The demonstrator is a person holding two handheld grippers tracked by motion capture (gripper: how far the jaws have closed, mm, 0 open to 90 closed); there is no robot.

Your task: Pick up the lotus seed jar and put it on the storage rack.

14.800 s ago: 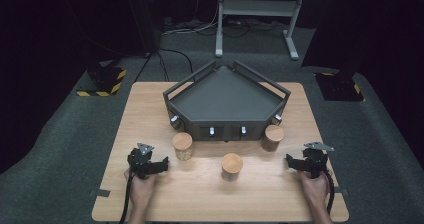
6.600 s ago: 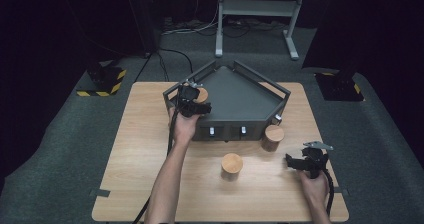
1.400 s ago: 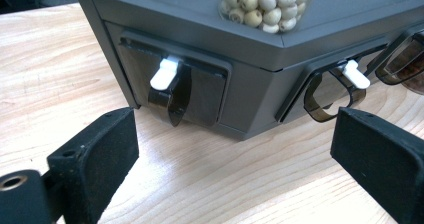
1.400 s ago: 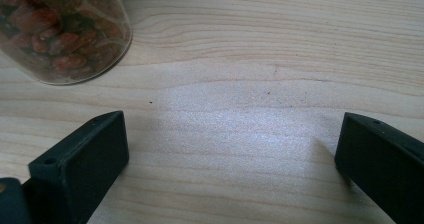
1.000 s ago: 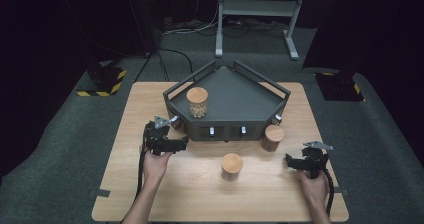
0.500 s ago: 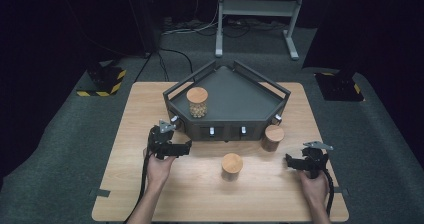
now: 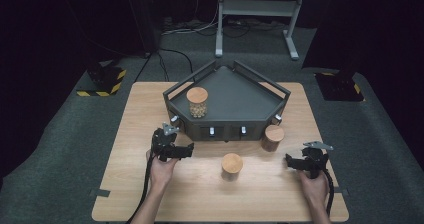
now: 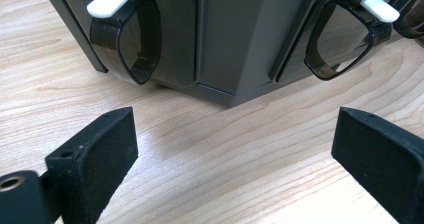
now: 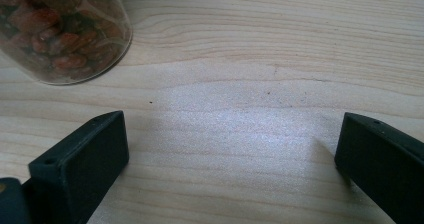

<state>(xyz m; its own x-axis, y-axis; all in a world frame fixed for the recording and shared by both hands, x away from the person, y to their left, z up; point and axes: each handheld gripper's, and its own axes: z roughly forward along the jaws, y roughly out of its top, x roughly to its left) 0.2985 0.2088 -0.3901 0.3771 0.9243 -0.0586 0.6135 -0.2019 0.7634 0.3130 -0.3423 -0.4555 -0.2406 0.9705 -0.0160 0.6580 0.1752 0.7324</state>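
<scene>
Left tongs (image 7: 172, 149) and right tongs (image 7: 305, 163) gape empty over the pale-grained wooden counter (image 7: 150, 109); a cork-lidded glass jar (image 7: 197, 102) stands in the dark angular tray (image 7: 240, 91), another jar (image 7: 232, 166) between the tongs

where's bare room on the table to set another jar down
Free: the light wooden table left of the dark grey angular tray, and the strip between the two tools. Crowded: the tray front, by the cork-lidded jars.

Right gripper view: jar (image 9: 60, 31) cut off by top and left edges (lid unseen); contents blurred, reddish-brown, not identifiable.
</scene>
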